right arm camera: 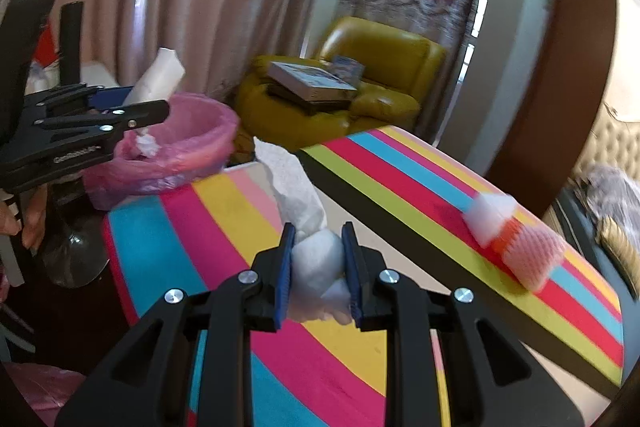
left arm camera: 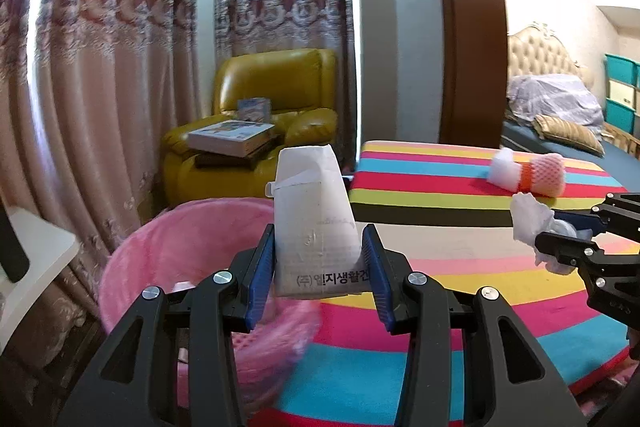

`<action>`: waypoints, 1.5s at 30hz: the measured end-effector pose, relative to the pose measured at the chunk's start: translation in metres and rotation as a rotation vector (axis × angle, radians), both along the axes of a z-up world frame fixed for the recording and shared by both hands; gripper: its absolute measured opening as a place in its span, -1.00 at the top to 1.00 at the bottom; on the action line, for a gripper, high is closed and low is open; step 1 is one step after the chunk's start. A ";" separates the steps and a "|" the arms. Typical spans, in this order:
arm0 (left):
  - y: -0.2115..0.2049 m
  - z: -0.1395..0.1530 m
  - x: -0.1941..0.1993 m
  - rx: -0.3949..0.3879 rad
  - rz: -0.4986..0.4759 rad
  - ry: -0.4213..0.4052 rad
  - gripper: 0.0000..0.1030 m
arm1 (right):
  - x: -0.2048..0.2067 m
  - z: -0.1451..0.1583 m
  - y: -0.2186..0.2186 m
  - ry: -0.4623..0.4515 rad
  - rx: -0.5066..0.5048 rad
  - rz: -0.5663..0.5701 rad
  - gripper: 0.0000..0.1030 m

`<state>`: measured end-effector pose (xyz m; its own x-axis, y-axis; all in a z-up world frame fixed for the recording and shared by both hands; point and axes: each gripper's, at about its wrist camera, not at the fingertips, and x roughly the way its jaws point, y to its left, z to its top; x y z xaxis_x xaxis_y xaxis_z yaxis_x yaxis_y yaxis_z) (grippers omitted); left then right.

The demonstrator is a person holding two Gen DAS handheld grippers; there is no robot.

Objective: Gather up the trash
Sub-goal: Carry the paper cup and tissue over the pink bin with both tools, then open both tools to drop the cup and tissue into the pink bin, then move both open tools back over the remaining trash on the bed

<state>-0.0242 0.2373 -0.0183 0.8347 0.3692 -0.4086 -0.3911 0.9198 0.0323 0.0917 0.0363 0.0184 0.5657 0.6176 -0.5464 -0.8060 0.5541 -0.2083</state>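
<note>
My left gripper (left arm camera: 318,247) is shut on a flattened white carton (left arm camera: 314,211) with Korean print, held upright over the near rim of the pink-lined trash bin (left arm camera: 168,259). My right gripper (right arm camera: 319,255) is shut on a crumpled white tissue (right arm camera: 308,223), above the striped table (right arm camera: 224,227). The right gripper also shows in the left wrist view (left arm camera: 560,239), and the left gripper with the carton (right arm camera: 158,75) shows in the right wrist view (right arm camera: 132,115), beside the bin (right arm camera: 188,143). A pink and white foam fruit net (left arm camera: 528,173) lies on the far table edge; it also shows in the right wrist view (right arm camera: 516,239).
A yellow armchair (left arm camera: 276,99) with books (left arm camera: 232,139) stands behind the bin, before pink curtains (left arm camera: 100,67). A brown door frame (left arm camera: 468,27) and a bed (left arm camera: 560,115) are to the right. A white chair edge (left arm camera: 36,259) is left of the bin.
</note>
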 end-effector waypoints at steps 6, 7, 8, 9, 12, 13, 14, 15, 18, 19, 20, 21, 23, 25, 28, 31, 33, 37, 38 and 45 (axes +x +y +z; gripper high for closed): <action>0.026 -0.002 -0.007 -0.007 0.049 0.019 0.21 | -0.012 0.007 0.037 -0.003 0.002 0.094 0.55; 0.031 -0.003 -0.008 -0.013 0.056 0.024 0.20 | -0.013 0.009 0.044 0.000 0.004 0.108 0.55; 0.037 -0.004 -0.010 -0.024 0.063 0.028 0.20 | -0.013 0.011 0.050 0.008 0.008 0.120 0.55; 0.041 -0.005 -0.010 -0.032 0.067 0.030 0.20 | -0.013 0.013 0.053 0.016 0.015 0.131 0.54; 0.058 -0.010 -0.012 -0.053 0.096 0.048 0.20 | -0.011 0.023 0.071 0.040 0.041 0.173 0.54; 0.060 -0.011 -0.012 -0.055 0.103 0.050 0.20 | -0.012 0.024 0.075 0.040 0.041 0.179 0.54; 0.066 -0.012 -0.014 -0.060 0.113 0.053 0.20 | -0.012 0.028 0.084 0.039 0.044 0.191 0.54; 0.070 -0.013 -0.015 -0.066 0.119 0.056 0.20 | -0.012 0.029 0.090 0.041 0.047 0.200 0.54; 0.081 -0.015 -0.019 -0.073 0.138 0.060 0.20 | -0.010 0.035 0.111 0.061 0.056 0.224 0.54; 0.085 -0.016 -0.021 -0.076 0.146 0.062 0.20 | -0.010 0.036 0.117 0.066 0.059 0.230 0.53; 0.088 -0.017 -0.022 -0.079 0.151 0.063 0.20 | -0.010 0.038 0.124 0.074 0.061 0.240 0.52; 0.093 -0.019 -0.023 -0.084 0.159 0.064 0.20 | -0.009 0.039 0.133 0.082 0.064 0.249 0.51; 0.099 -0.020 -0.025 -0.083 0.168 0.068 0.20 | -0.010 0.040 0.144 0.091 0.065 0.259 0.50; 0.103 -0.019 -0.025 -0.076 0.175 0.069 0.20 | -0.009 0.041 0.159 0.097 0.065 0.269 0.49; 0.113 -0.020 -0.025 -0.075 0.190 0.069 0.19 | -0.006 0.046 0.180 0.109 0.074 0.286 0.46; 0.119 -0.023 -0.030 -0.087 0.212 0.054 -0.28 | -0.002 0.051 0.195 0.134 0.105 0.310 -0.03; 0.118 -0.023 -0.037 -0.067 0.250 0.021 -0.68 | 0.000 0.055 0.198 0.124 0.126 0.291 -0.36; 0.116 -0.024 -0.044 -0.049 0.264 0.033 -0.71 | 0.008 0.059 0.180 0.127 0.164 0.259 -0.36; 0.115 -0.025 -0.045 -0.046 0.270 0.036 -0.73 | 0.010 0.058 0.173 0.124 0.167 0.252 -0.37; 0.094 -0.020 -0.045 -0.032 0.232 0.022 -0.73 | 0.043 0.045 0.093 0.108 0.175 0.133 -0.43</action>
